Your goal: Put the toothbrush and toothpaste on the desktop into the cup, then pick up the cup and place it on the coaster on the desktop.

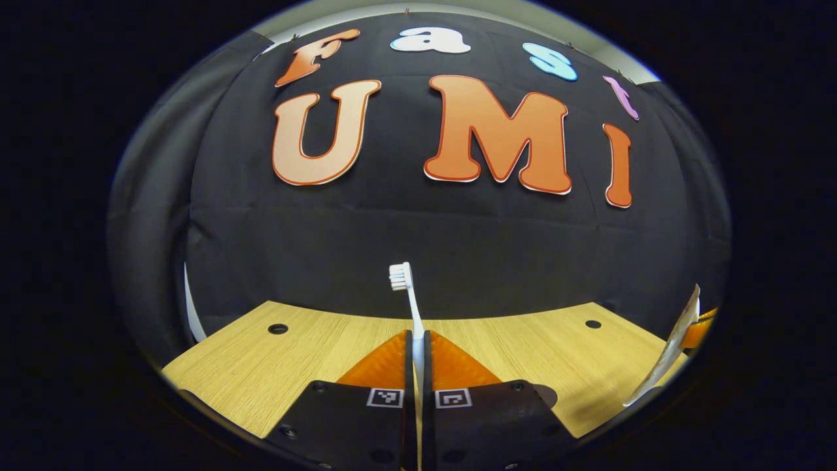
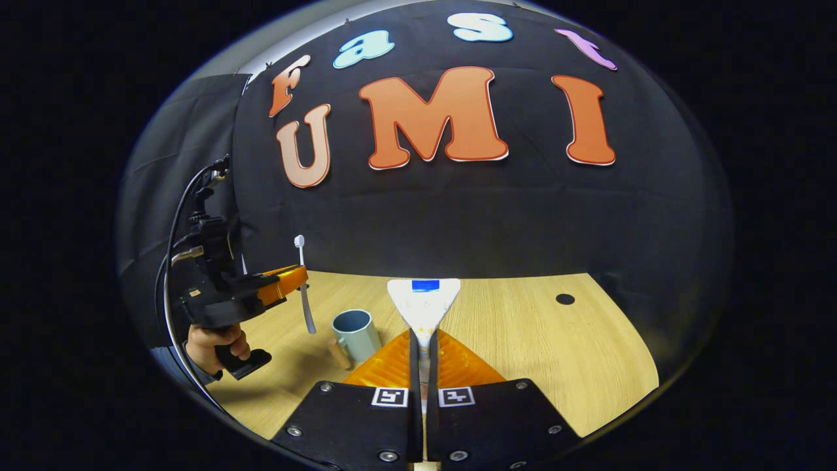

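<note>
We hold the stiff, light toothbrush pinched upright in the left gripper and the soft, squeezable toothpaste pinched by the right gripper, both above the desktop near the cup.

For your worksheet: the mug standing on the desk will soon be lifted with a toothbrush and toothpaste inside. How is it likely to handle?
The mug looks rigid with straight walls, so it probably stands steady. The long toothbrush may overhang its rim, making it more tip-prone. Its glossy-looking wall could be slippery.
</note>
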### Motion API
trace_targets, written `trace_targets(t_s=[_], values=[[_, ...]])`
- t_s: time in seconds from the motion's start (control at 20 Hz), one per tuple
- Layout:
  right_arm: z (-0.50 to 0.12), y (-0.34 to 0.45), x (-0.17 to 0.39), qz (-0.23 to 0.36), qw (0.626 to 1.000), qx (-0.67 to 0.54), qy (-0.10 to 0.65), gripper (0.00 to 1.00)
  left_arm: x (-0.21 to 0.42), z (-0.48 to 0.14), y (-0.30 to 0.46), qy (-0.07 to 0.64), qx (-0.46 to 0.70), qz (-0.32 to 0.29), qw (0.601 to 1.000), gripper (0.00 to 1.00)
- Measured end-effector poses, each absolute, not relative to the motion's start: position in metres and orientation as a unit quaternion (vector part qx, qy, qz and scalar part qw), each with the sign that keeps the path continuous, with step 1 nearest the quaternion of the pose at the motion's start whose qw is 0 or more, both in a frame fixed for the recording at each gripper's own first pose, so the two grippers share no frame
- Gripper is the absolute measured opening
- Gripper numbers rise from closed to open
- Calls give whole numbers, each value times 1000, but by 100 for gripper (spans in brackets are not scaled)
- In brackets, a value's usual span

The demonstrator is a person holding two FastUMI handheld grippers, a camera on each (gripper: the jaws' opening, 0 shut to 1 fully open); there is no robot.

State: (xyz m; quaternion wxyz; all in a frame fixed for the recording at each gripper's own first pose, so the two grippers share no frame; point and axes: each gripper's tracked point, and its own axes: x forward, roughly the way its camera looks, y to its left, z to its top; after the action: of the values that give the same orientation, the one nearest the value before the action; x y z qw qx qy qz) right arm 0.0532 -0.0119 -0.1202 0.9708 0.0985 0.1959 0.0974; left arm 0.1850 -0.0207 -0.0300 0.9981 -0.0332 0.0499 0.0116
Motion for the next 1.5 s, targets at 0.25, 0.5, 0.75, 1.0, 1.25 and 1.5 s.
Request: trace_targets(t_s=[0.25,0.5,0.75,1.0,1.25,1.5], values=[[-118,-24,72,88,973,104,189,2,226,-32,-38,44,-39,-1,998,3],[-119,-12,83,83,971,111,195,2,247,-73,-54,85,-48,-15,995,3],[-118,-1,92,89,971,116,190,2,248,-113,-57,134,-47,-31,989,3],[-115,12,104,88,971,119,185,2,245,-135,-60,162,-34,-44,985,5],[-113,17,104,95,971,128,179,2,225,-143,-68,189,-9,-69,980,16],[-98,26,111,98,974,126,161,2,189,-134,-70,186,5,-98,978,74]])
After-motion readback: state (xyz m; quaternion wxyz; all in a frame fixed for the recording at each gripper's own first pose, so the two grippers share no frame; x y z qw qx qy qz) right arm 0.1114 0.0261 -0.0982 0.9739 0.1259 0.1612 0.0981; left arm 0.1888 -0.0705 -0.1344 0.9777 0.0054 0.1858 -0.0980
